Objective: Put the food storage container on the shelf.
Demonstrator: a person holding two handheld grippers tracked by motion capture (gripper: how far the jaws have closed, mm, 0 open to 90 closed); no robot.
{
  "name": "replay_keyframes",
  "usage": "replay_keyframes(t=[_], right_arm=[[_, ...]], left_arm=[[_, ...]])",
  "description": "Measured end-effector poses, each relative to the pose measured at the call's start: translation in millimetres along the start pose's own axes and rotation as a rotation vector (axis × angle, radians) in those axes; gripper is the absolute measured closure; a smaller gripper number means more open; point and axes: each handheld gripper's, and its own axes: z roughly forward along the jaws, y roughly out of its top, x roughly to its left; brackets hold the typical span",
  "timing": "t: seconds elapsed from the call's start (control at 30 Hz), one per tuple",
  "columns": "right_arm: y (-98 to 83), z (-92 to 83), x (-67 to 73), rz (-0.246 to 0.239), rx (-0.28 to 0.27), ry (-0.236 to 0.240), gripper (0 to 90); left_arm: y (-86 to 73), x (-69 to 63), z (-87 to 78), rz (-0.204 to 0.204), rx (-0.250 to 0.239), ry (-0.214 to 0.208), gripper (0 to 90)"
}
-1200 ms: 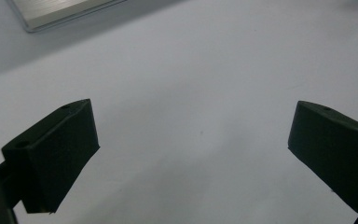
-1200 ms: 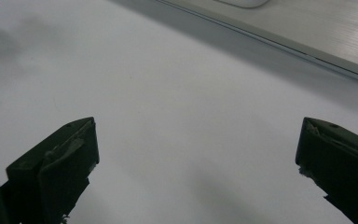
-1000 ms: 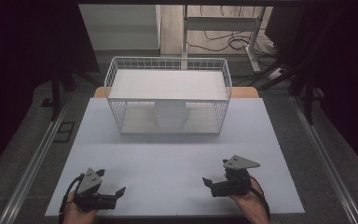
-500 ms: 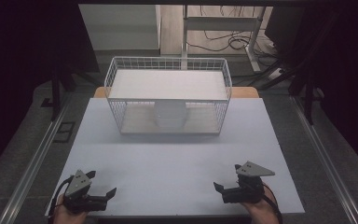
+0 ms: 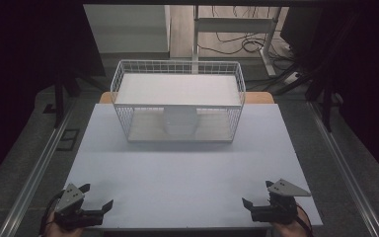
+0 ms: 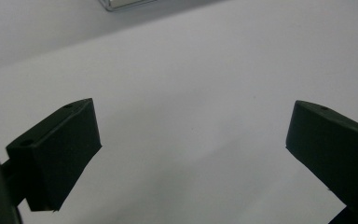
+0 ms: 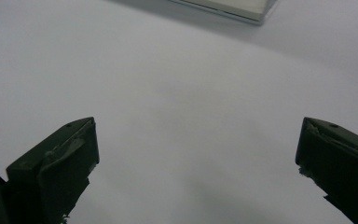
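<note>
Two handheld grippers wait at the near edge of a white table point(image 5: 187, 173). The left gripper point(image 5: 97, 206) and the right gripper point(image 5: 250, 203) both stand with jaws spread wide and nothing between them, angled inward toward each other over bare tabletop. Well apart from them, at the far side, sits a white wire basket point(image 5: 177, 106) with a flat shelf across its top and a white cup-like container point(image 5: 180, 121) underneath, seemingly parked out of reach so the hands can start from a neutral stance.

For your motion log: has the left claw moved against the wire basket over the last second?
Yes. The left claw drew back from the basket, outward toward the table's near-left corner.
</note>
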Motion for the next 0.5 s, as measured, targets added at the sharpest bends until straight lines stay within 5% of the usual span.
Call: replay_keyframes(t=[0.23,0.5], right_arm=[[-17.0,-9.7,-7.1,0.036,-0.002,-0.07,0.0],[-31.2,-8.8,-10.3,0.064,0.081,-0.055,0.0]], left_arm=[[-6.7,1.6,2.1,-0.025,0.012,-0.011,0.7],[-9.4,3.4,1.4,-0.05,0.008,-0.014,0.7]])
